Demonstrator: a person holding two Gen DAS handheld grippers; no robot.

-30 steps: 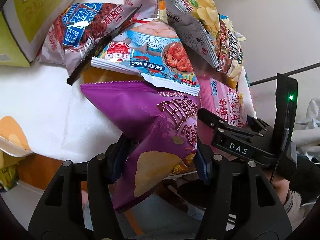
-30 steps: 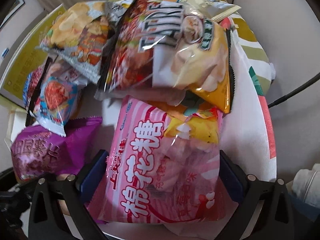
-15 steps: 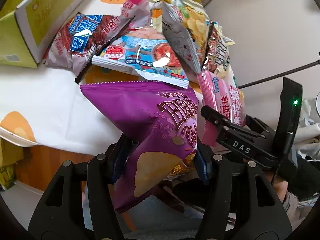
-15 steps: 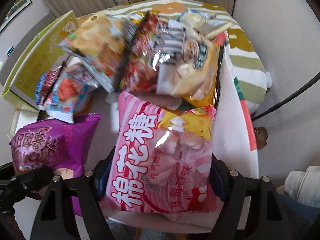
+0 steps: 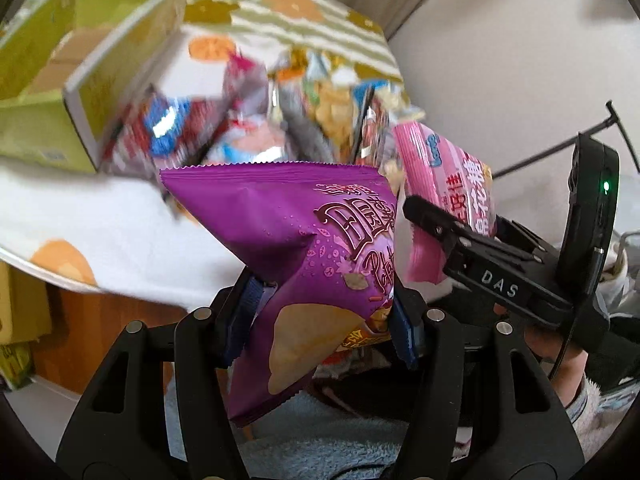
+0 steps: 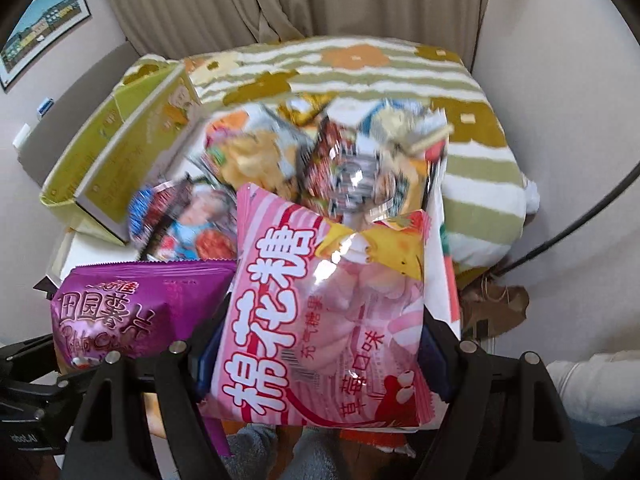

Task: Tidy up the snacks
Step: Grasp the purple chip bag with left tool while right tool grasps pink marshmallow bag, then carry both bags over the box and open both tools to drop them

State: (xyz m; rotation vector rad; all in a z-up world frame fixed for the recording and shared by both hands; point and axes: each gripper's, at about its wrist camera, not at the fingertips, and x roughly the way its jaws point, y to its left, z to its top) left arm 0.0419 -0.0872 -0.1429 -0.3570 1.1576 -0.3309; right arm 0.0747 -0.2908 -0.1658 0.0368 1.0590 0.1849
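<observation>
On my far left sits the yellow-green box (image 5: 100, 80), open at the top and resting on the white cloth with orange spots that covers the surface (image 5: 100, 220). Just right of the box lies the heap of snack packets (image 5: 256, 128), blurred, so I can't read any of them. In front of that heap my left tongs (image 5: 324, 312) are clamped on the purple chip bag (image 5: 304, 248), gripping it near its lower half while its crimped top edge points toward the heap; the bag hangs clear of the cloth, near the surface's front edge. Further right, my right tongs (image 6: 320, 356) are closed on the pink marshmallow bag (image 6: 324, 300), pinching it by both sides so its printed face looks up at the camera. The two bags sit side by side, purple just left of pink. Behind the heap lies a striped green blanket (image 6: 360, 68).
</observation>
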